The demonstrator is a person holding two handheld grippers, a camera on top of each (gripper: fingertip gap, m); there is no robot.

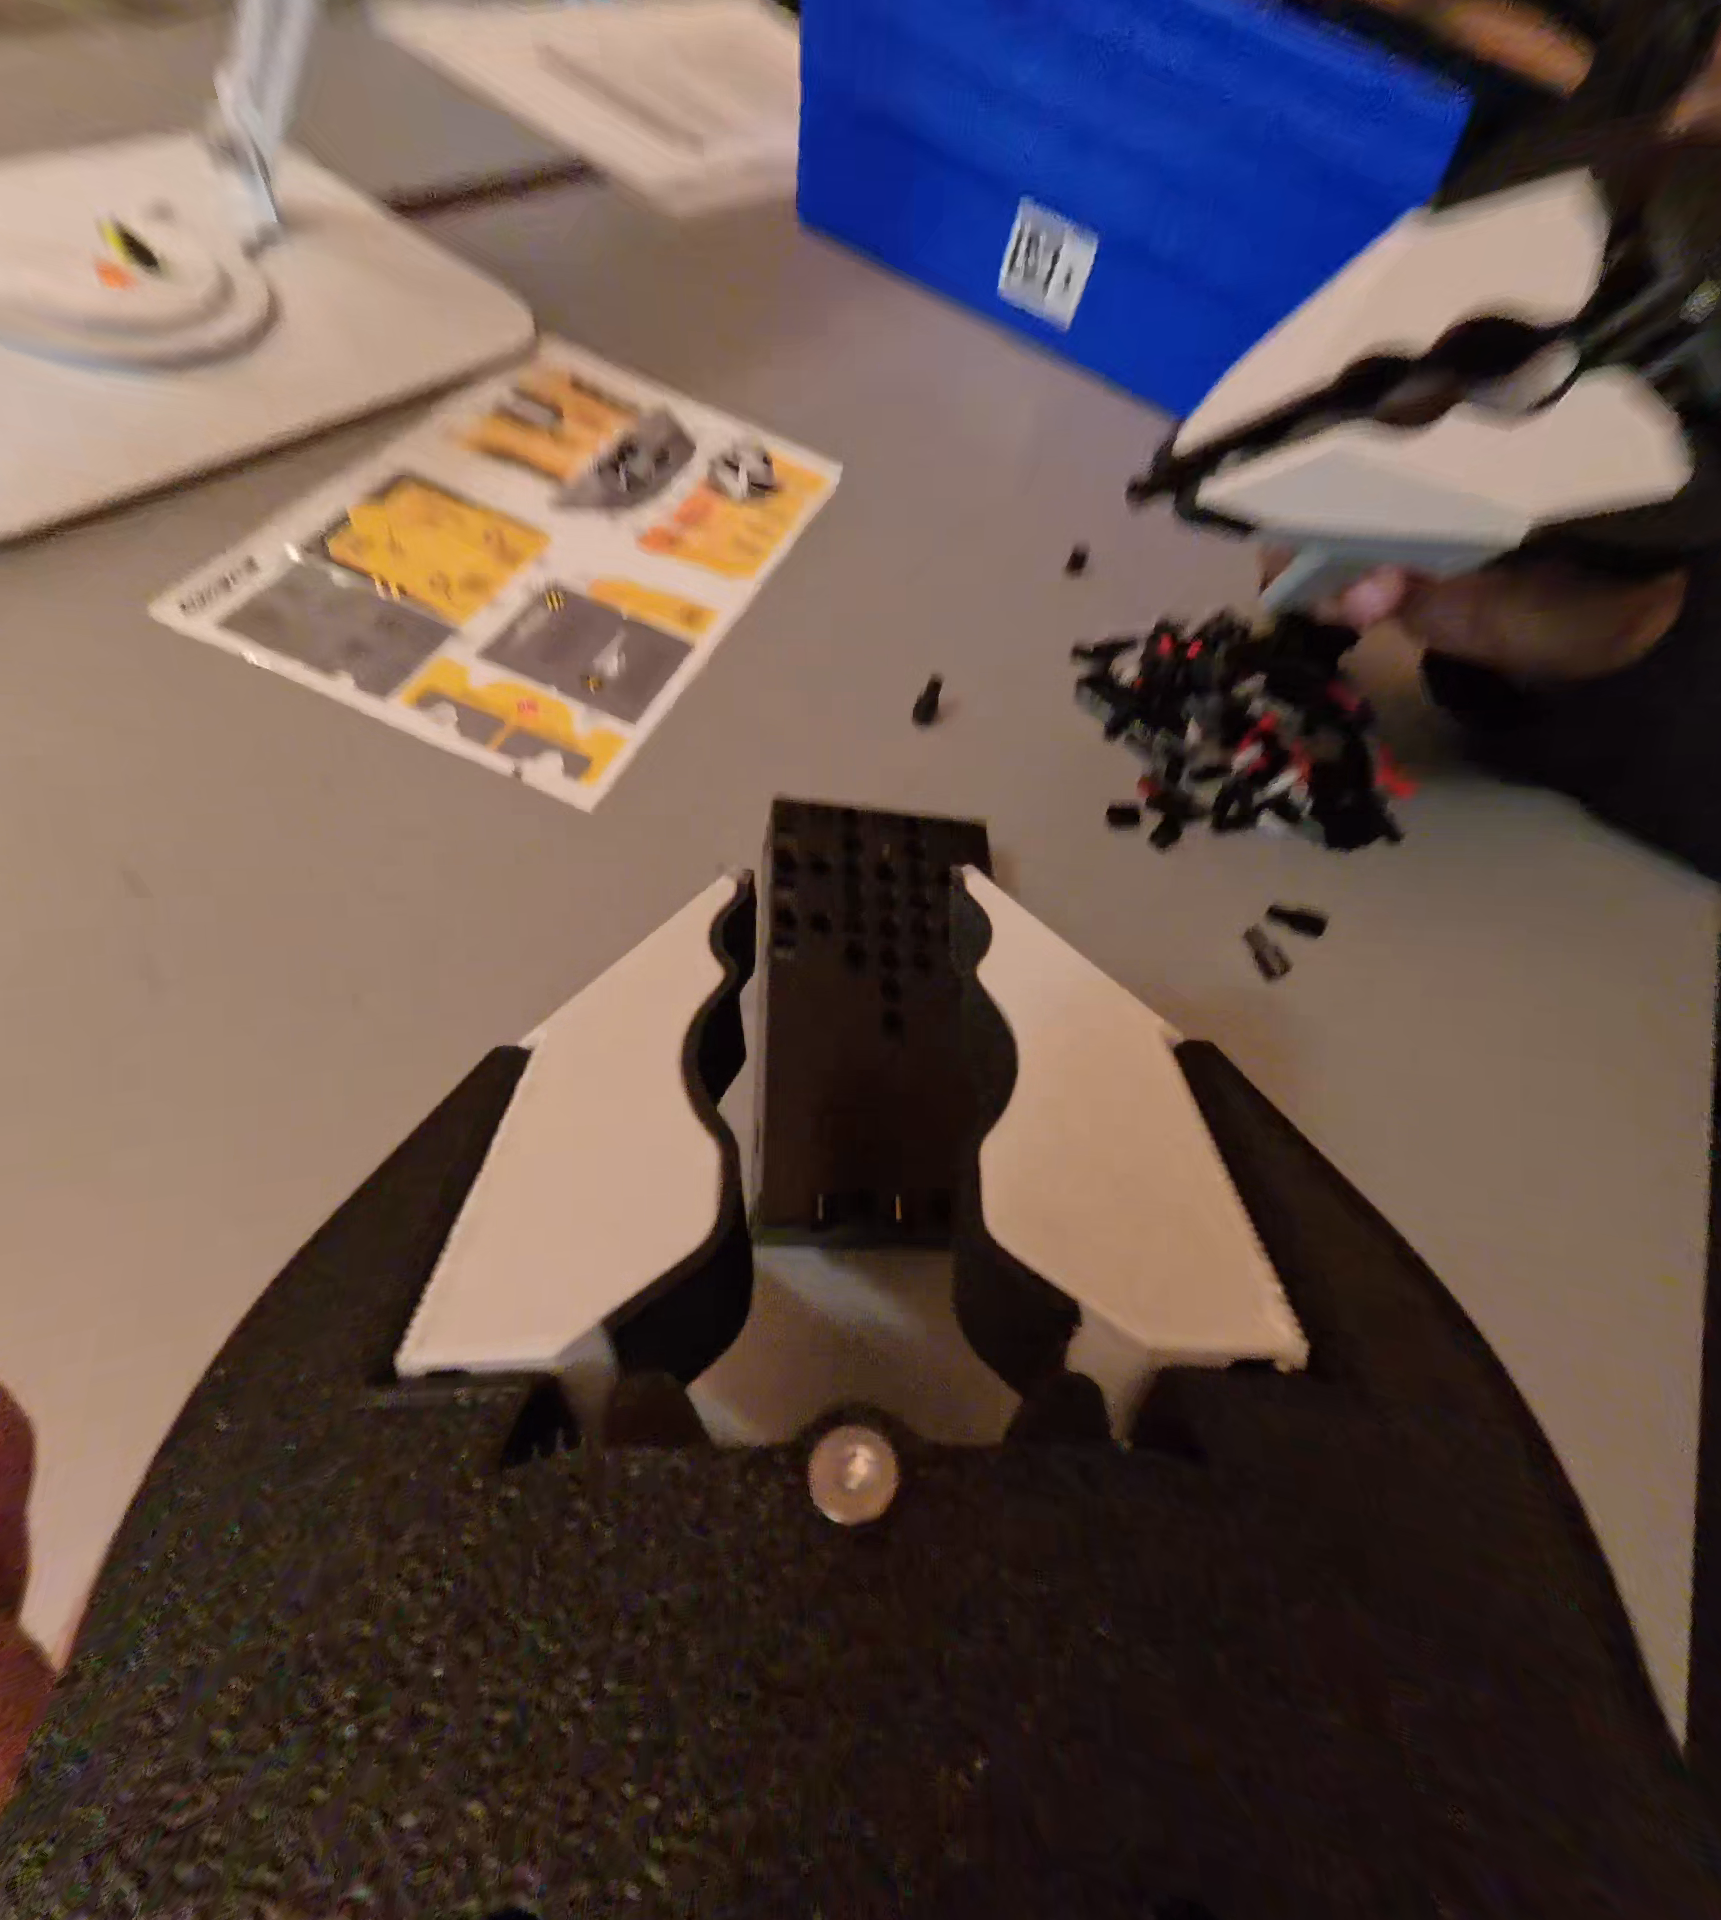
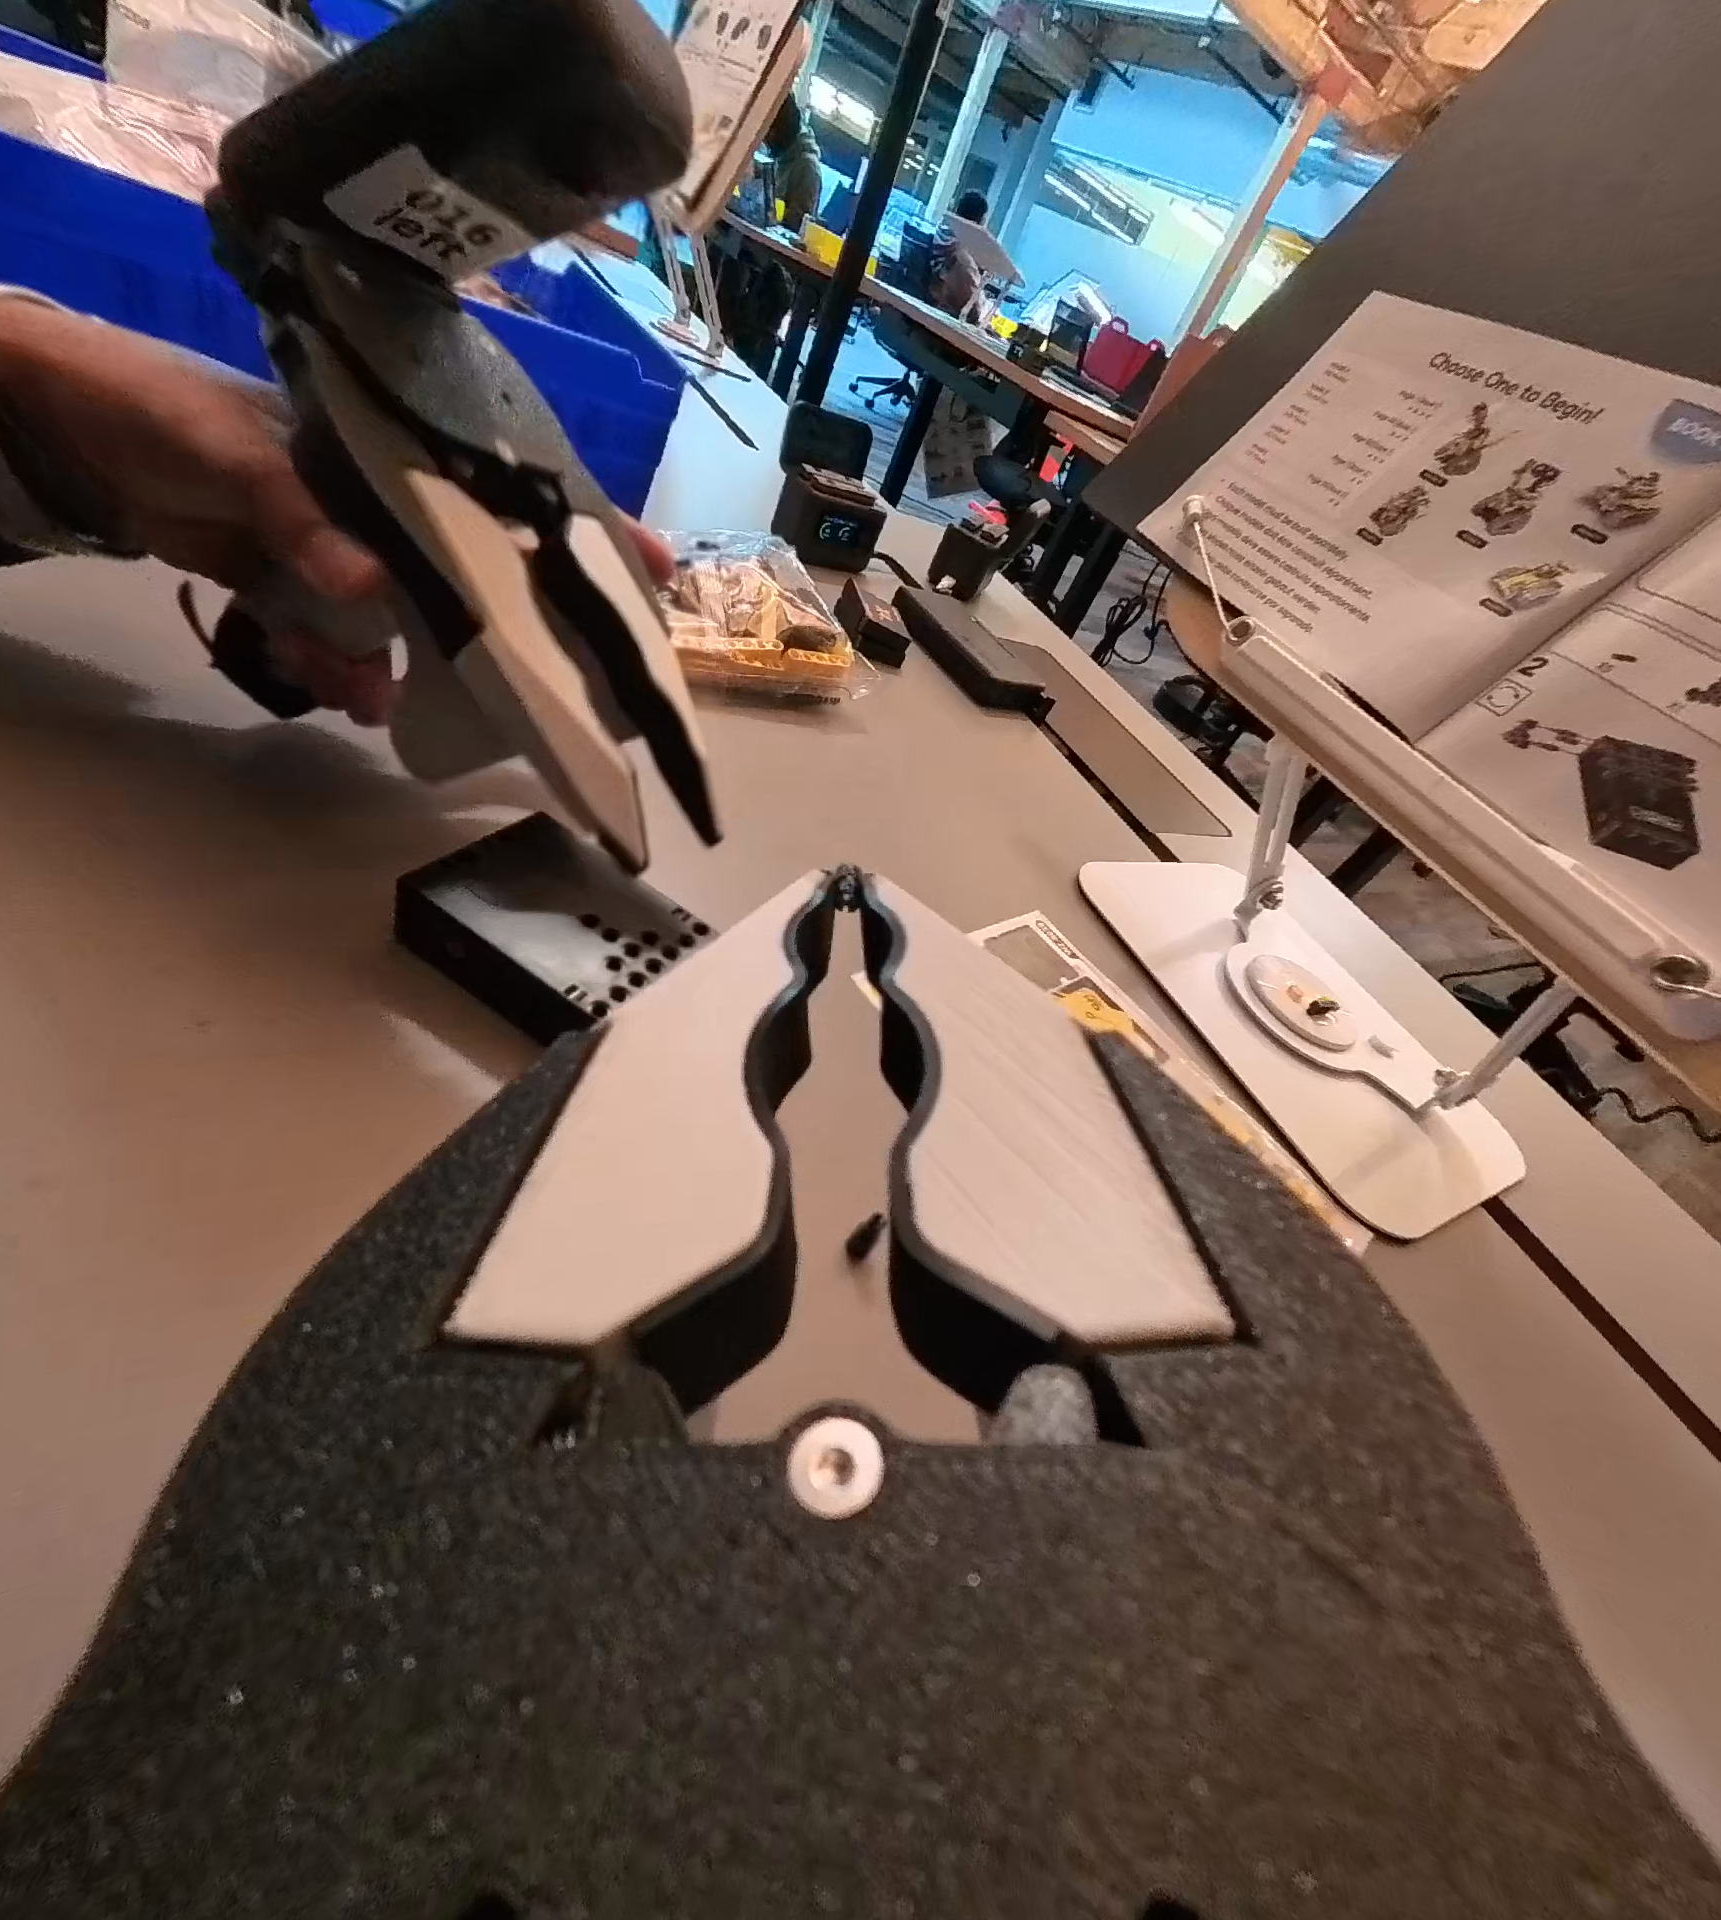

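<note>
the black box [image 1: 866,997] lies on the surface [image 1: 316,987], long axis running between the left gripper's [image 1: 856,883] parted, unclenched fingers. to its right, above the pin pile [image 1: 1240,727], the right gripper [image 2: 848,883] pinches a small pin [image 2: 848,891].

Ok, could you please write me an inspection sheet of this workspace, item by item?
Surface: grey table, no spills seen.
Job's things: black perforated box lying flat; heap of small black and red pieces, a few strays beside it.
Clutter: sticker sheet, blue bin, white book stand with open booklet, bag of tan pieces.
Grippers: left gripper jaws apart at the box, grip uncertain; right gripper shut on a small black piece.
Cables: dark leads hang beyond the far edge.
Surroundings: open workroom, more tables.
</note>
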